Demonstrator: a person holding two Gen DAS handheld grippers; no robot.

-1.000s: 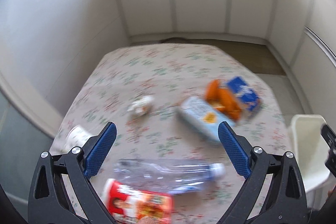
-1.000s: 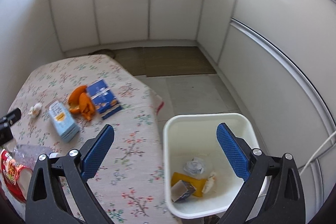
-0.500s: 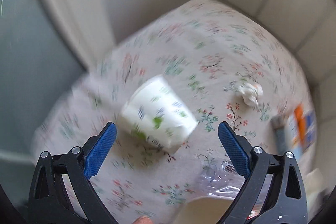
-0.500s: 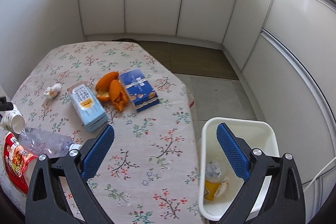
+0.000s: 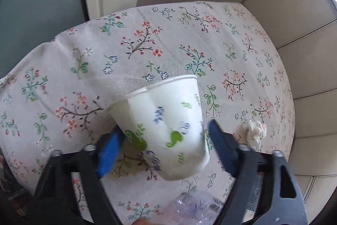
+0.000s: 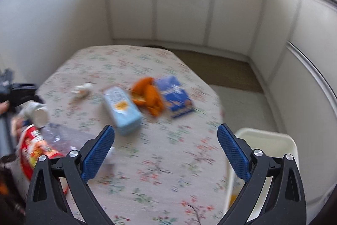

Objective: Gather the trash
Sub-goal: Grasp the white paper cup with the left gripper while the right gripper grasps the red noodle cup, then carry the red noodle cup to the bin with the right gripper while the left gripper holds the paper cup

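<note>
I see the left gripper (image 5: 163, 140) closing around a dented, tapered paper cup (image 5: 166, 130) lying on floral cloth (image 5: 147, 45), pads not yet pressing; right gripper (image 6: 165, 151) wide, empty.

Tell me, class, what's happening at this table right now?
A person is clearing trash with two handheld grippers. The left gripper is closing around a white paper cup with green and blue prints lying on its side on the floral tablecloth. The right gripper hangs open and empty above the table, beside the white plastic bin.
</note>
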